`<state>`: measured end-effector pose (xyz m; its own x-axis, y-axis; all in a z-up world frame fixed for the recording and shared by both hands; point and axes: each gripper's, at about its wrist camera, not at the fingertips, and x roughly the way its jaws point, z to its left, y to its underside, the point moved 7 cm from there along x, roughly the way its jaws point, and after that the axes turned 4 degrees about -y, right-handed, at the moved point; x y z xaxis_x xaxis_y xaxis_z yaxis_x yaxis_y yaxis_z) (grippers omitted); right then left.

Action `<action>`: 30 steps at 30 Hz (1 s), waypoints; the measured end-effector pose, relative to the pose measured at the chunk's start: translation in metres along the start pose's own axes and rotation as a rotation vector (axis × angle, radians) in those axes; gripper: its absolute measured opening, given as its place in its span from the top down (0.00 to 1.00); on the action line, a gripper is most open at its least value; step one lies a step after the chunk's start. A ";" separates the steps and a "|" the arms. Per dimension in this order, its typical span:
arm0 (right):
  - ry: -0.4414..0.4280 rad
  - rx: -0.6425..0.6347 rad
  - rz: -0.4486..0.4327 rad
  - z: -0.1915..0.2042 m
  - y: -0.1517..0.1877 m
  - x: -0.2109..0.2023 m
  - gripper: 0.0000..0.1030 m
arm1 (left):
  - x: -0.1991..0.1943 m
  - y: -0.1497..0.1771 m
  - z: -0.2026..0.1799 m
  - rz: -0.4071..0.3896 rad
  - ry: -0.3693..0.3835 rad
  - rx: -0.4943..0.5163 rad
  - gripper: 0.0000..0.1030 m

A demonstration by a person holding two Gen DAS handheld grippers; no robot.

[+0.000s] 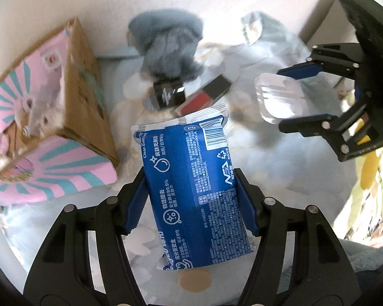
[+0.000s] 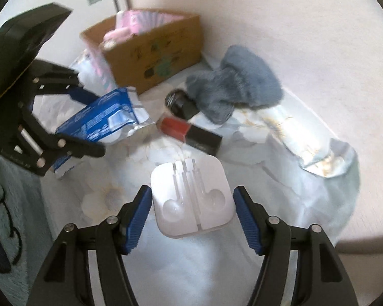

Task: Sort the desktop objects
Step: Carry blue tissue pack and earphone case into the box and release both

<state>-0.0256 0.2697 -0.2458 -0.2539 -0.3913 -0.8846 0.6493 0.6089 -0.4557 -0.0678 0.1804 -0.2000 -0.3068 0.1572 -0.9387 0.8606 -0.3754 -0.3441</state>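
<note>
Left wrist view first: the cardboard box (image 1: 71, 97), biggest thing here, lined pink and teal, sits open at the left against the wall, and it looks like the drop-off. Then the furry grey cloth (image 1: 166, 40), heaped at the back. Next the blue wipes pack (image 1: 194, 186), glossy, crinkled at its sealed end, print side up: the left gripper (image 1: 192, 199) has it squeezed between both blue pads, seemingly lifted off the flowered sheet (image 1: 280, 158). I'd say the carry is on; next it needs swinging left over the box. Smaller now, the clear plastic earphone case (image 2: 192, 199), empty moulded hollows showing, lies between the right gripper (image 2: 192, 204) jaws, which stand spread, not yet touching it. Closing comes next. Behind it, a red-and-black bottle (image 2: 191, 132).
</note>
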 end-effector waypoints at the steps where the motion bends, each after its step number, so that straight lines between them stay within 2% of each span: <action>1: 0.004 0.014 -0.007 0.000 -0.004 -0.006 0.40 | -0.012 -0.004 0.001 -0.013 0.012 0.009 0.42; 7: 0.035 0.089 -0.055 0.017 -0.028 -0.063 0.40 | -0.072 -0.038 0.025 -0.087 0.049 0.003 0.42; 11: 0.021 0.138 -0.109 0.027 -0.063 -0.090 0.40 | -0.110 -0.064 0.068 -0.139 0.003 -0.027 0.42; 14: 0.027 0.134 -0.146 0.040 -0.101 -0.093 0.40 | -0.127 -0.064 0.108 -0.176 -0.055 -0.050 0.42; 18: 0.025 0.088 -0.192 0.069 -0.150 -0.087 0.40 | -0.134 -0.055 0.154 -0.206 -0.058 -0.111 0.42; 23: 0.010 0.071 -0.188 0.097 -0.190 -0.055 0.40 | -0.135 -0.034 0.206 -0.207 -0.085 -0.172 0.42; 27: 0.023 0.092 -0.149 0.105 -0.204 -0.022 0.40 | -0.116 -0.021 0.237 -0.183 -0.123 -0.181 0.42; 30: 0.027 0.141 -0.119 0.107 -0.212 0.002 0.40 | -0.100 -0.008 0.261 -0.149 -0.123 -0.218 0.42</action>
<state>-0.0874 0.0657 -0.1402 -0.3524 -0.4352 -0.8285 0.7070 0.4562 -0.5404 -0.1498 -0.0708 -0.1087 -0.4724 0.0786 -0.8779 0.8651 -0.1490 -0.4789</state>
